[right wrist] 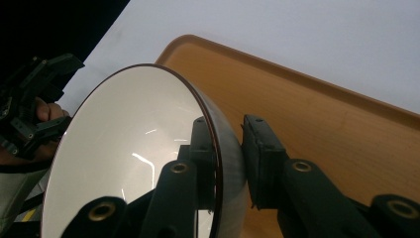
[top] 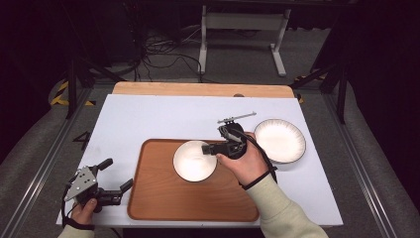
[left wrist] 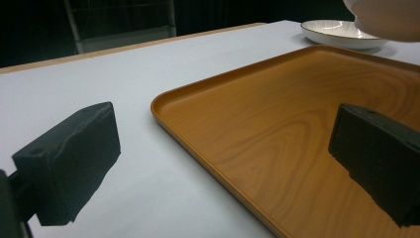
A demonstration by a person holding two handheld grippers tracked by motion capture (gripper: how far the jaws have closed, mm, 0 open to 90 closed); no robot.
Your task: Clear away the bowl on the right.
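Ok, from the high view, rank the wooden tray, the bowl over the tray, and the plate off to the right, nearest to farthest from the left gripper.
1. Wooden tray: its near-left edge lies just right of the left gripper.
2. Bowl: over the tray's middle, pinched at its rim by the right gripper.
3. Plate: on the white table beyond the tray's right side, farthest.
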